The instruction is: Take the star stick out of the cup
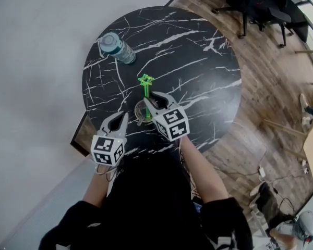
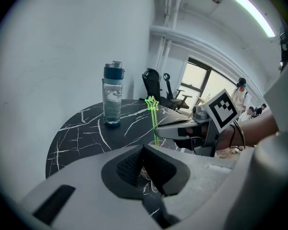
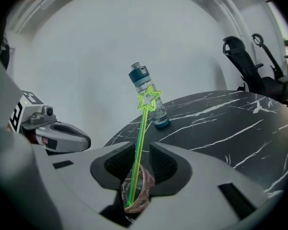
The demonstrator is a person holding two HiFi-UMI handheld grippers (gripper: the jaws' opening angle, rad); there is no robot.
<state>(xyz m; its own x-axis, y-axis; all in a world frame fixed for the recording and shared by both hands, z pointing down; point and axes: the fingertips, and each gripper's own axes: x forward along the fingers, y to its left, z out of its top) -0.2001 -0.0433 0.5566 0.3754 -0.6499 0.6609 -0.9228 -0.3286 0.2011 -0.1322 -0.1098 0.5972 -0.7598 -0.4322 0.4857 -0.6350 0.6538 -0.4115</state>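
A thin green star stick [image 3: 143, 133] stands tilted in a small clear cup [image 3: 141, 188] on the black marble table [image 1: 198, 77]. My right gripper [image 3: 138, 157] is open, its jaws on either side of the stick just above the cup's rim, with a gap left on both sides. In the head view the stick's star [image 1: 145, 80] rises beyond the right gripper [image 1: 152, 102] and the cup [image 1: 141, 112]. My left gripper [image 1: 121, 117] hovers to the left of the cup, shut and holding nothing. From the left gripper view the star stick [image 2: 152, 103] shows behind the left gripper [image 2: 143, 150].
A clear water bottle [image 1: 116, 47] with a blue cap stands at the table's far left side. Office chairs [image 1: 261, 4] stand on the wooden floor beyond the table. The table's near edge [image 1: 146, 147] is close to the person's body.
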